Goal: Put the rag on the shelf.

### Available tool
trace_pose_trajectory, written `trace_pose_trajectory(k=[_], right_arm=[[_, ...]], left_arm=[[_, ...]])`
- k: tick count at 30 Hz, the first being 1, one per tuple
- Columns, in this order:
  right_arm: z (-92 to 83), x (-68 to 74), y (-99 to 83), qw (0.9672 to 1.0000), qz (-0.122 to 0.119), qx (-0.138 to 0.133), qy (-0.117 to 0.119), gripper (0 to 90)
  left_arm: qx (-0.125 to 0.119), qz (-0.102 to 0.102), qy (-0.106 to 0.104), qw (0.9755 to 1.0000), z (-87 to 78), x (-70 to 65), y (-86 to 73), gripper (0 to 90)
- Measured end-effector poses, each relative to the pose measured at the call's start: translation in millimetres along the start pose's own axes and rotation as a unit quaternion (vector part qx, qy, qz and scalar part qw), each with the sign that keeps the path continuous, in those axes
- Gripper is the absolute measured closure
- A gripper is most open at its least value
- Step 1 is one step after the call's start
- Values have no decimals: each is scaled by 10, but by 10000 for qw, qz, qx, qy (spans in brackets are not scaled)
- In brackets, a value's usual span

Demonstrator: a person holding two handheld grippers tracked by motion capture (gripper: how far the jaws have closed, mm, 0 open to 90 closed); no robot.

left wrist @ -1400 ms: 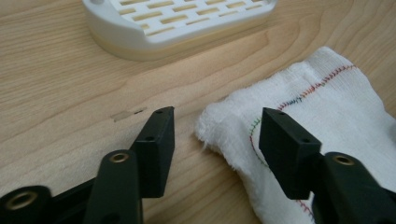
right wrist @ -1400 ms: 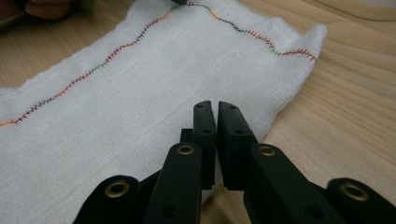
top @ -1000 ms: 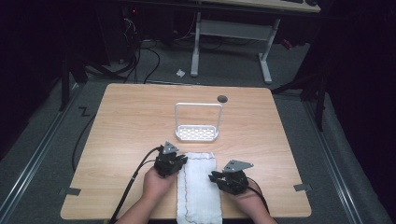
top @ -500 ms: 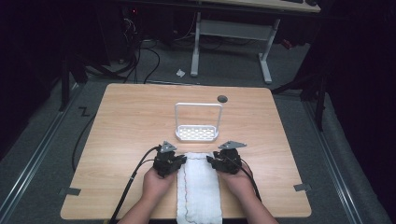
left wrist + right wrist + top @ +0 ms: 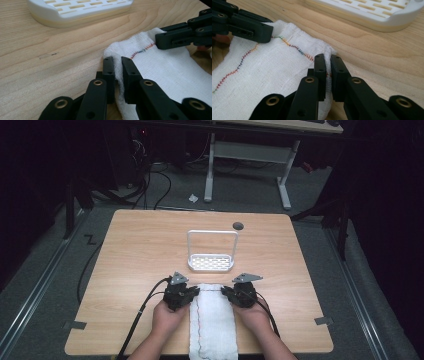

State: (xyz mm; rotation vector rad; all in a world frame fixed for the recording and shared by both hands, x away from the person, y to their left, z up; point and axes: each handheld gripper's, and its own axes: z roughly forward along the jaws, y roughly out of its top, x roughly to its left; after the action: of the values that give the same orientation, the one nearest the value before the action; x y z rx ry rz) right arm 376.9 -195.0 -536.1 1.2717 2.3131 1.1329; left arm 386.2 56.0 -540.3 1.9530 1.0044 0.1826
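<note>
**Both grippers pinching cloth's far corners**

White woven cloth with multicoloured stitching (image 5: 213, 322) lies flat at table's near edge. Left gripper (image 5: 117, 65) nearly closed on its far-left corner; right gripper (image 5: 328, 62) likewise on far-right. White slotted plastic rack (image 5: 211, 262) sits beyond, apparently apart.

Three cameras, one shared patch of desk

From high above we look forward and down over the whole desk (image 5: 140, 250); our two gripper views skim low along each set of tongs, right up close, facing each other across the white cloth (image 5: 165, 72), both catching the white rack (image 5: 372, 12) behind.
</note>
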Motion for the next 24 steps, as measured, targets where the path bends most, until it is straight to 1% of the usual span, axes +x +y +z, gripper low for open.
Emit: trace_pose_trajectory(k=[6, 9, 10, 12, 13, 16, 17, 18, 19, 20, 21, 22, 23, 24], right_arm=[[-31, 41, 7, 9998, -159, -93, -96, 856], [-72, 60, 11, 9995, -209, -212, -107, 855], [-86, 71, 9, 9995, -185, -231, -115, 856], [-108, 79, 11, 9993, -233, -285, -119, 857], [-134, 89, 19, 9990, -242, -361, -131, 857], [-163, 100, 28, 9986, -286, -432, -132, 857], [-185, 107, 34, 9984, -288, -466, -134, 856], [-205, 108, 39, 9982, -300, -509, -118, 856], [-255, 123, 53, 9976, -317, -602, -111, 856], [-255, 123, 53, 9976, -317, -602, -111, 856], [-274, 131, 61, 9973, -338, -634, -123, 856], [-332, 148, 81, 9965, -342, -753, -112, 857], [-332, 148, 81, 9965, -342, -753, -112, 857], [-376, 161, 102, 9956, -359, -852, -125, 856]], left_arm=[[-184, 11, -59, 9998, -39, -8, -23, 825], [-236, 113, -84, 9996, -49, -29, -31, 826], [-242, 129, -98, 9996, -51, -33, -31, 826], [-257, 130, -103, 9995, -56, -30, -32, 826], [-286, 143, -113, 9994, -61, -37, -31, 826], [-426, 184, -141, 9988, -98, -57, -21, 826], [-482, 143, -155, 9986, -113, -64, -17, 826], [-550, 1, -243, 9982, -127, -66, -12, 826], [-618, -83, -305, 9976, -144, -73, -4, 826], [-672, -97, -314, 9972, -156, -88, 4, 826], [-748, -51, -307, 9967, -177, -115, 21, 826], [-798, -20, -300, 9964, -193, -132, 37, 826], [-837, -5, -291, 9961, -209, -148, 54, 826], [-868, 19, -285, 9958, -226, -157, 72, 826]])
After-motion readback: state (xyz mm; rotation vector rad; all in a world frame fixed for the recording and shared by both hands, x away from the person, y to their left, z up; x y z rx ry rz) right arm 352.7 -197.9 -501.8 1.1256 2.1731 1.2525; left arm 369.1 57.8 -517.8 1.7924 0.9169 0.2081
